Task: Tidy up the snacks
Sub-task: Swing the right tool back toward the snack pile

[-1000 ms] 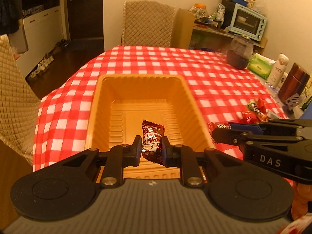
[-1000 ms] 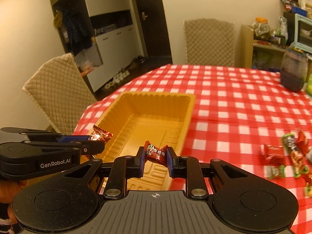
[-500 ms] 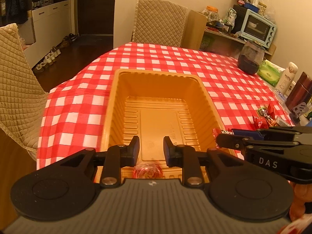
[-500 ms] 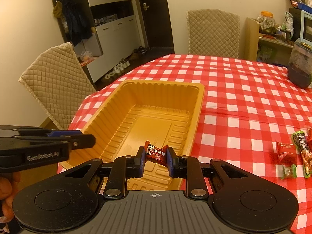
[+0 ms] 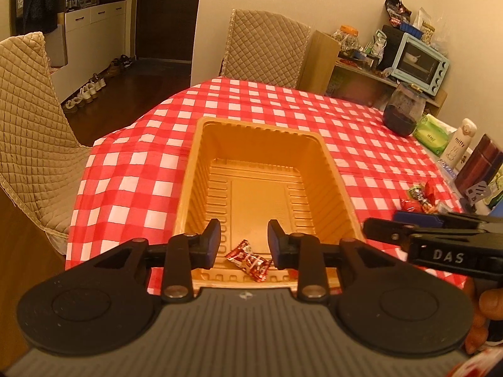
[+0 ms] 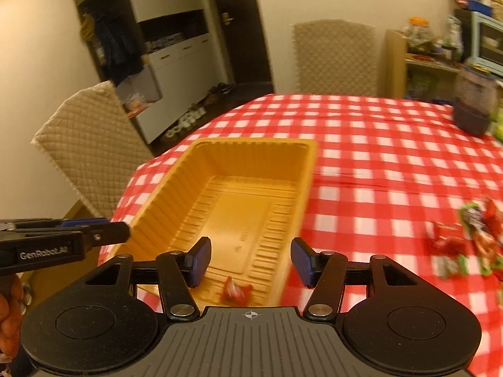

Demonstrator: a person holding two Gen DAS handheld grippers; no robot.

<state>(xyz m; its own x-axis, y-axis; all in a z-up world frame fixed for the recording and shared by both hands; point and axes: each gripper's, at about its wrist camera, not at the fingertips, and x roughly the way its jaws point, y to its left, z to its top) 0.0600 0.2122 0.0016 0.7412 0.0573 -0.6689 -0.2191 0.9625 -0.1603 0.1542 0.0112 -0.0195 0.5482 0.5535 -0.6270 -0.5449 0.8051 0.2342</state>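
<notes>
The yellow tray (image 5: 333, 169) sits on the table (image 5: 132, 169), which is covered by a red-checked cloth, and it serves as the landmark here. Both grippers hover over its near end, side by side.

The left gripper (image 5: 243, 239) has its fingers (image 5: 211, 239) a modest way apart, having just been opening; nothing is between them. Below that gap a red candy (image 5: 248, 259) lies loose on the tray floor, close to the near wall.

The right gripper (image 6: 250, 259) has its fingers (image 6: 201, 259) spread wider, also having just been opening, and they grip nothing. In the blurred right wrist view a red candy (image 6: 235, 290) shows in the tray below them, by the near wall; whether it is the same piece cannot be told. From the left wrist view this gripper reaches in over the tray's right rim.

More snacks (image 5: 419, 196) lie in a small heap on the cloth, well to the right of the tray. Beyond the tray, towards the far right corner, stands a dark jar (image 5: 402, 111). A quilted chair (image 5: 264, 48) faces the tray's far end, another (image 5: 28, 132) stands to its left.
</notes>
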